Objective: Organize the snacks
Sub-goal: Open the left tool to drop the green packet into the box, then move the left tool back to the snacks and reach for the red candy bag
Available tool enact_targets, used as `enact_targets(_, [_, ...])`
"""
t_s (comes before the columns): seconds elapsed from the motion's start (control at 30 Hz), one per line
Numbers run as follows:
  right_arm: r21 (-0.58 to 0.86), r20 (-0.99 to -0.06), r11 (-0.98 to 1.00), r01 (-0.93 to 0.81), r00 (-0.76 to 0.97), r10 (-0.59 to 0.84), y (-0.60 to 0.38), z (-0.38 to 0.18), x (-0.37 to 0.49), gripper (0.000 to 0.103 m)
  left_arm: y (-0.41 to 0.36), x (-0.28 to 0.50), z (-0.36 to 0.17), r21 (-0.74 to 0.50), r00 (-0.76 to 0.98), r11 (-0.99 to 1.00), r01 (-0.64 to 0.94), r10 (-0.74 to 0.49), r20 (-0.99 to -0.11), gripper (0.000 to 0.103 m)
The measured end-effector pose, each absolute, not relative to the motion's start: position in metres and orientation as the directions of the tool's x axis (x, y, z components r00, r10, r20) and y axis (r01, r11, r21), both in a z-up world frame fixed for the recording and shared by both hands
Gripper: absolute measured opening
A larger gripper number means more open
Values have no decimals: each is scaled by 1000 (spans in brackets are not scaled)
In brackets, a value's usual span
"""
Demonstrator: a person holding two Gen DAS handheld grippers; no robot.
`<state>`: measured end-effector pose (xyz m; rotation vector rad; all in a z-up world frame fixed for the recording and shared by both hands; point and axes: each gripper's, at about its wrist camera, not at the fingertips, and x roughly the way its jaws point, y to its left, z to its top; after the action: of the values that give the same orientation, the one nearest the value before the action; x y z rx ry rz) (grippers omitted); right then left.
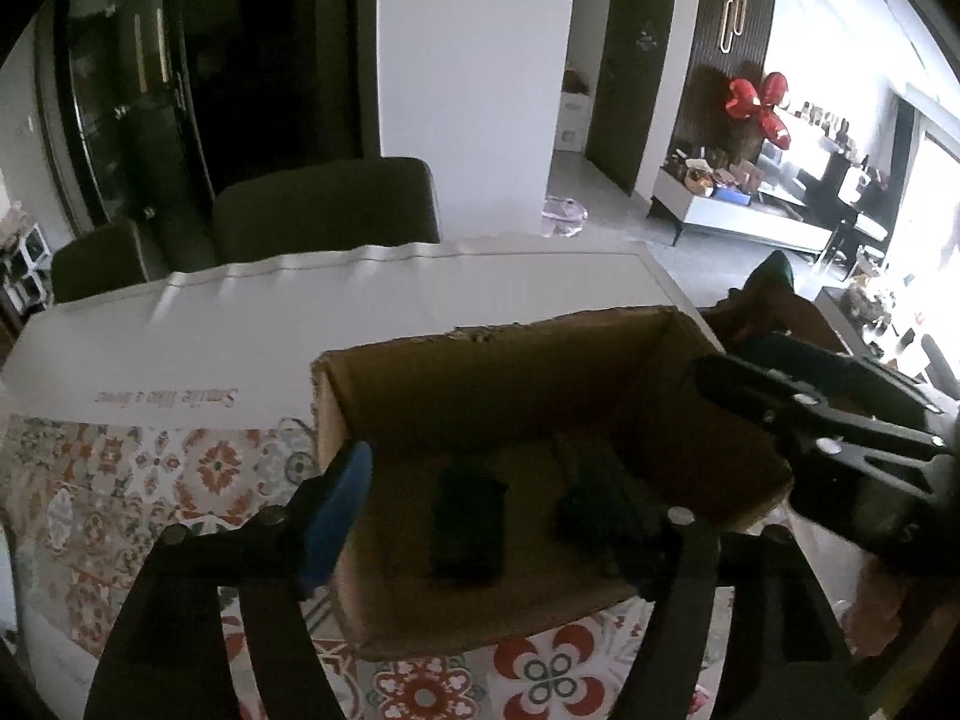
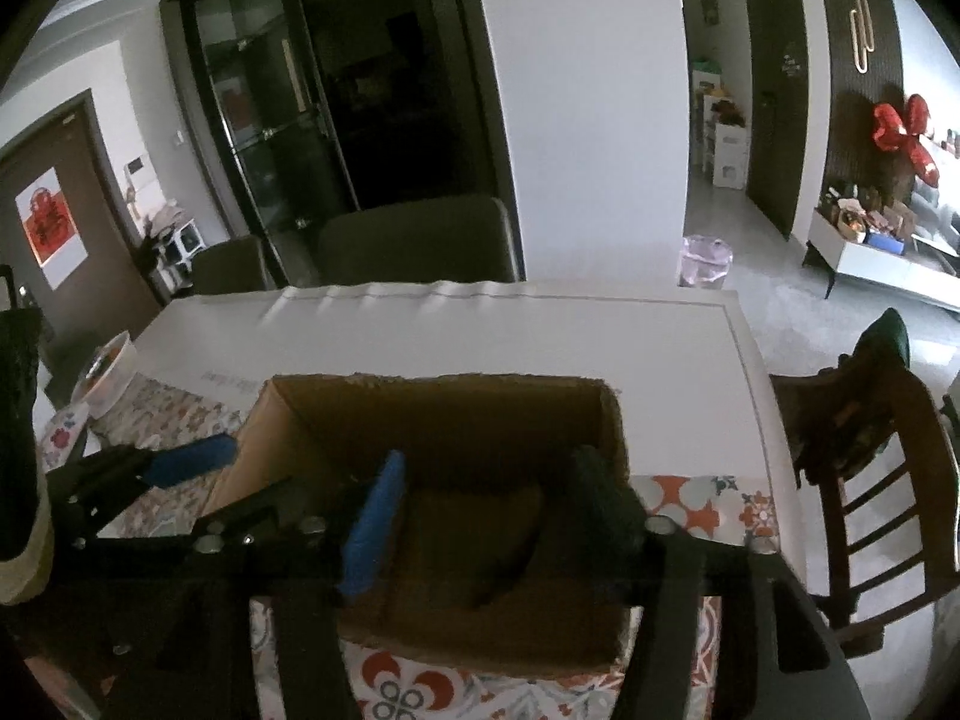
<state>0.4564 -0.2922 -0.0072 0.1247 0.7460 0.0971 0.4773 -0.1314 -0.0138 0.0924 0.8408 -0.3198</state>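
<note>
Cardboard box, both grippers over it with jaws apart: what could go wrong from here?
1. The box is dim inside; the dark packets on its floor are hard to tell apart, so a pick could miss.
2. The left gripper and right gripper crowd the same opening and could bump.
3. The left gripper's finger sits near the box's wall and could snag or shove it.
</note>
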Motion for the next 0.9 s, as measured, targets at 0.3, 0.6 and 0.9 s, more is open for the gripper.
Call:
enact_targets(0.3, [104,-645,995,-9,760,75,-284,13,422,62,-113,443,11,-39,664,953,301,-239,-708,79])
enact_targets(0.6, [101,-604,995,-19,794,76,-269,40,374,62,-92,388,38,-1,713,953,302,-227,-663,79])
enact_targets(0.9, [70,-585,997,-14,809,53,-254,47,336,62,-68,345,40,1,714,958,287,-213,-667,82])
